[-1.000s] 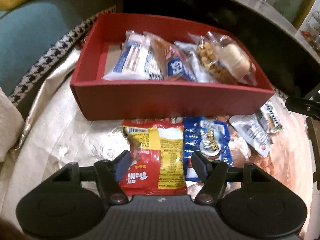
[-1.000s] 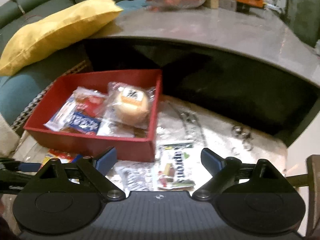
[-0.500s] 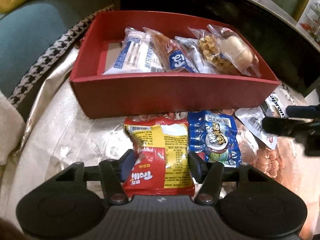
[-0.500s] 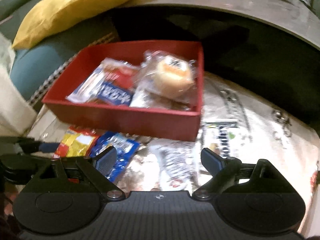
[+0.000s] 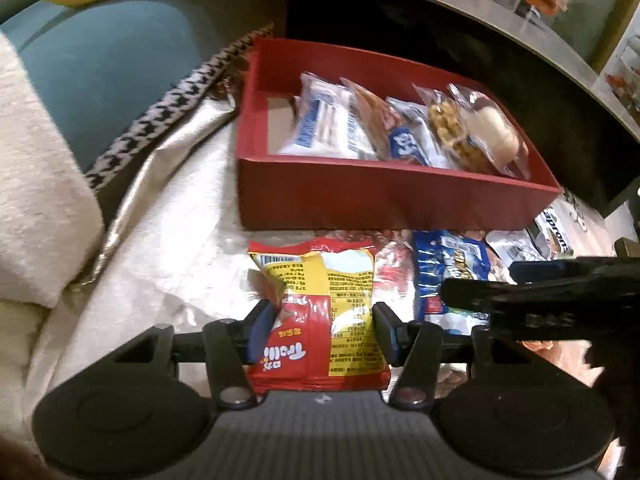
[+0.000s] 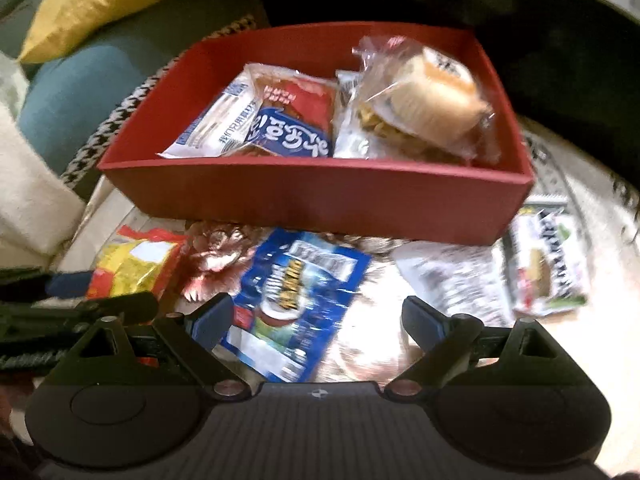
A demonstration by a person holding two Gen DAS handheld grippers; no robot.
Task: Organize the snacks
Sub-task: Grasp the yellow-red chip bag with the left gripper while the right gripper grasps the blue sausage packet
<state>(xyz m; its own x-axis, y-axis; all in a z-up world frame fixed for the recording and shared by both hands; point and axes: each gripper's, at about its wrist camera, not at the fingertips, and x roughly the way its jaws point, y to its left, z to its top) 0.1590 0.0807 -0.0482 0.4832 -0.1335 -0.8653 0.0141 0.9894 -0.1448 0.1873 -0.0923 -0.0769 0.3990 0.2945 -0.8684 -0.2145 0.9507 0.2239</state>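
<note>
Red-yellow Trolli packet pinched by left gripper.

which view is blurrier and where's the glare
Right wrist view is blurrier: the white packets at right smear, and glare off the shiny cloth blows out between the tool's fingers. Left wrist view is sharper: the Trolli bag print reads, with softer glare on the cloth at left.

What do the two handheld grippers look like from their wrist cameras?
Both match: the left gripper and right gripper have matte black linkage arms with silver pivot screws, blue pads on the fingertips, two round black discs, and a ribbed grey body with a small crosshair mark. No cables or sleeves show.
</note>
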